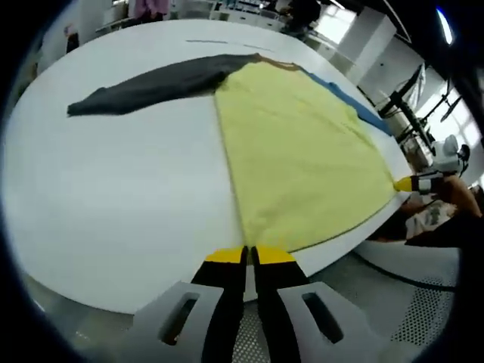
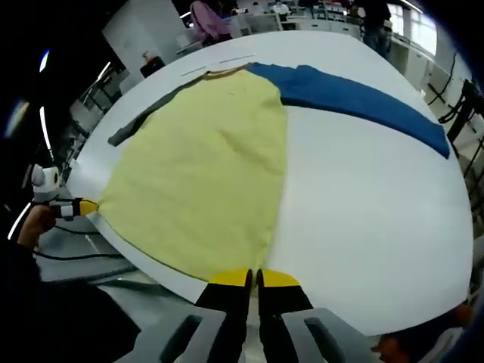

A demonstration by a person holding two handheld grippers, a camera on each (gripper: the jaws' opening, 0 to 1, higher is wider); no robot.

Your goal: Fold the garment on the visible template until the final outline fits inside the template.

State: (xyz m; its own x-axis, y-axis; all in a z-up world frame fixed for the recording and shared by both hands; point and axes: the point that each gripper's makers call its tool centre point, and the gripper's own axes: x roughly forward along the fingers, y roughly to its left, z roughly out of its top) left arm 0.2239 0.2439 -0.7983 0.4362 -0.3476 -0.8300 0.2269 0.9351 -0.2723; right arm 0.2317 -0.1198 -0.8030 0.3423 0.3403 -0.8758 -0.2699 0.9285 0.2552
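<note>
White counter (image 1: pixel 113 197) carries the yellow garment (image 1: pixel 302 159), spread flat mid-frame, grey sleeve (image 1: pixel 151 85) upper left, blue sleeve (image 2: pixel 355 94) upper right. Left gripper (image 1: pixel 248 255) and right gripper (image 2: pixel 253 278) jaws sit clenched on its hem corners.

The garment (image 1: pixel 302 159) is soft matt cloth: a pale yellow body, one dark grey sleeve (image 1: pixel 151 87) and one blue sleeve (image 2: pixel 355 94), lying smooth with few creases. The table (image 1: pixel 113 197) has a plain white surface, smooth with a faint sheen. The left tongs (image 1: pixel 249 255) and right tongs (image 2: pixel 253 278) look like hard plastic, black with yellow tips, on matt grey plastic bodies.
</note>
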